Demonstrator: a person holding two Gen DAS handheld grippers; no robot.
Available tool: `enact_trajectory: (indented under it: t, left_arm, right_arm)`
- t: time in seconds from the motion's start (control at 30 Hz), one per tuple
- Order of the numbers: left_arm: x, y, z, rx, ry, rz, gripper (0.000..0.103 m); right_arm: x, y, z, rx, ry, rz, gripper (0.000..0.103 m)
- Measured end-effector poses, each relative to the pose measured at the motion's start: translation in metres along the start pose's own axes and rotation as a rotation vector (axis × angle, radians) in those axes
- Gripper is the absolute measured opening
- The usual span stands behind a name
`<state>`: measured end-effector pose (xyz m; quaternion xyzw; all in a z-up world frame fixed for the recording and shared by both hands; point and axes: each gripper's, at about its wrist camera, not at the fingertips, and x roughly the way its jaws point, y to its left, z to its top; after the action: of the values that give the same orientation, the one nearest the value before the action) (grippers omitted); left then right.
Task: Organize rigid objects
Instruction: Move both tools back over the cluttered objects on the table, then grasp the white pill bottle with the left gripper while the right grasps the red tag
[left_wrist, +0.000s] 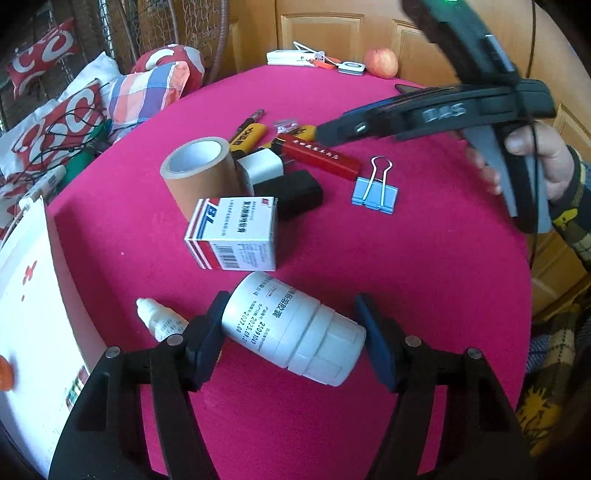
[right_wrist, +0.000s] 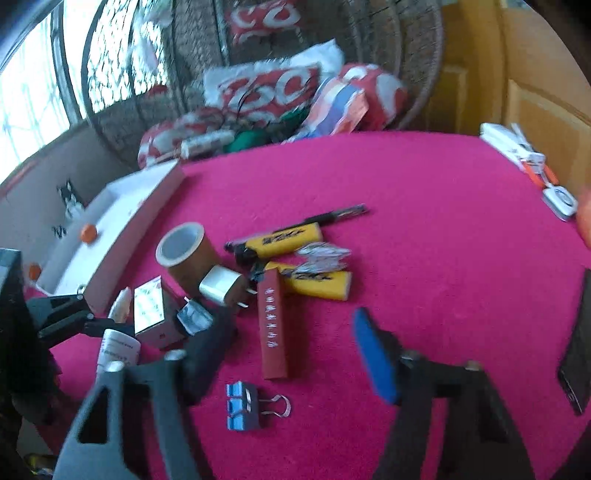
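Bottle is lying gripped in the left gripper; only the right view is showing the right gripper hanging half-open, empty, over the clip.

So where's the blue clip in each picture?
Left wrist view: the blue binder clip lies right of centre, just below the red box's near end.
Right wrist view: the clip lies low in the middle, below the red box.
Shared landmark: the red box.
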<state>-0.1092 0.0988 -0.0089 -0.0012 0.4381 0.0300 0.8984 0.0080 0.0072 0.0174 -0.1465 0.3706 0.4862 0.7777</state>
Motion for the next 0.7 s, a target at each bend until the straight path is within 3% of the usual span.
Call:
enact_trajectory:
  t: [0.17, 0.2, 0.3, 0.47, 0.7]
  left_arm:
    - [-0.004, -0.002, 0.000, -0.037, -0.019, -0.018, 0.068]
    - [-0.005, -0.003, 0.000, -0.053, -0.024, -0.025, 0.068]
    - [-0.009, -0.006, 0.000, -0.080, -0.045, -0.046, 0.068]
    - [-0.019, -0.009, 0.002, -0.111, -0.090, -0.049, 0.068]
    - [-0.048, -0.007, 0.010, -0.150, -0.173, -0.033, 0.068]
  right_arm:
    - [0.016, 0.016, 0.000, -0.094, 0.062, -0.023, 0.041]
    - [0.018, 0.017, -0.001, -0.102, 0.076, -0.018, 0.029]
    - [0.019, 0.020, -0.005, -0.136, 0.084, -0.063, 0.016]
    - [0.009, 0.008, -0.005, -0.060, 0.056, -0.049, 0.015]
    - [-0.030, -0.001, 0.002, 0.029, -0.088, -0.014, 0.015]
